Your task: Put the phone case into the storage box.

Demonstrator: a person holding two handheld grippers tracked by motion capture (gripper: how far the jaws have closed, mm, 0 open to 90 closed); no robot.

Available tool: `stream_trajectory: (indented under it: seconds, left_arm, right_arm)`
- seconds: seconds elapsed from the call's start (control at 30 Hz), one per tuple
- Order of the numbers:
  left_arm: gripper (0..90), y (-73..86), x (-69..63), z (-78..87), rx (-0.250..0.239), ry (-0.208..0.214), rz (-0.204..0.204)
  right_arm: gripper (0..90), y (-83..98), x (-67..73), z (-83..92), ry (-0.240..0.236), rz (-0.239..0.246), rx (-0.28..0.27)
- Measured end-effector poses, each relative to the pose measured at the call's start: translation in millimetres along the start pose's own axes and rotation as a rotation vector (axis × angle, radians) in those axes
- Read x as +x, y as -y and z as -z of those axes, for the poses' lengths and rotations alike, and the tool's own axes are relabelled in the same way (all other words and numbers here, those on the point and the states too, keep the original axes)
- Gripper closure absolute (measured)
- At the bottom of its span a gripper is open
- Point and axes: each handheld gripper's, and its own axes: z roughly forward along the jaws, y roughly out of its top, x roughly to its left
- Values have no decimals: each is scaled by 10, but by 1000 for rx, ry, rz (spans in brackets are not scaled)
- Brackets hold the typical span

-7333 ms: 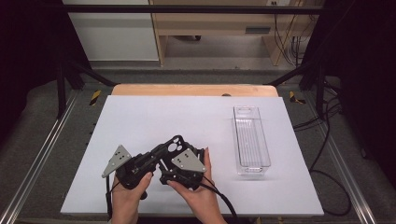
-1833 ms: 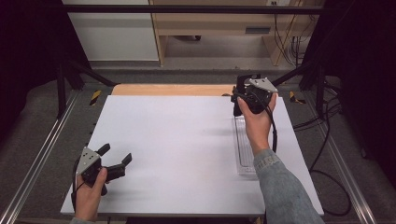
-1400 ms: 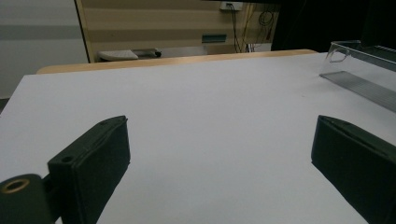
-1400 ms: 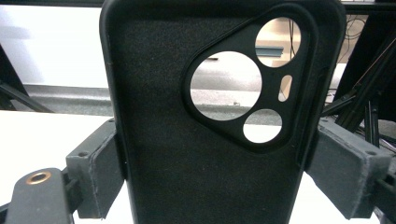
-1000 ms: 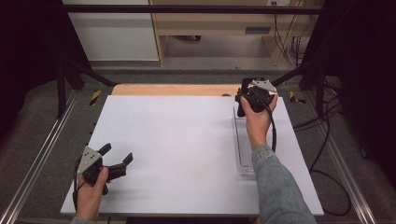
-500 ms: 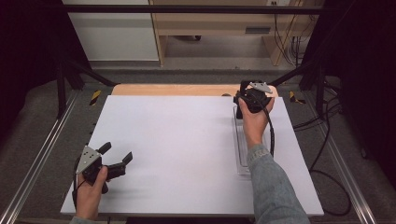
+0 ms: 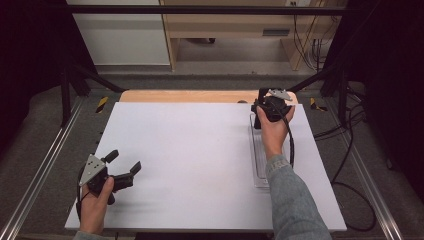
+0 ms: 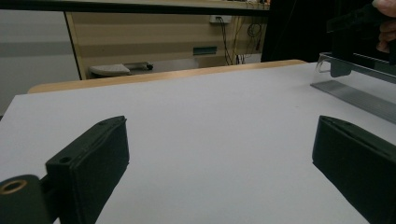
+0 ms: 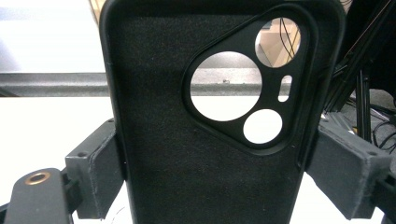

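My right gripper is held over the far end of a clear plastic tray at the right of the white table. It is shut on a black phone case. In the right gripper view the case stands upright between both pads, its triangular camera cut-out at the upper right. My left gripper rests low at the front left, open, with bare table between its jaws. The tray's near end lies at the right of the left gripper view.
A wooden strip runs along the table's far edge. Metal rails flank both sides and cables trail on the floor at the right. Black frame posts stand at the far corners.
Since the earliest frame the two hands have parted: the right one carried the case to the tray's far end, the left went to the front left. Over the last second little has shifted.
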Motion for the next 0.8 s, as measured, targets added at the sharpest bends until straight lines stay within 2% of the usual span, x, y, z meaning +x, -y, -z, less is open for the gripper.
stream_trajectory:
  seconds: [0.33, 0.8]
  left_arm:
    - [37, 1, -19, -9, 8, -1, -15]
    - [37, 0, -30, -9, 10, -3, -24]
  right_arm:
    - [137, 60, 21, -84, 9, -4, 10]
    - [136, 90, 66, -99, 13, 12, 8]
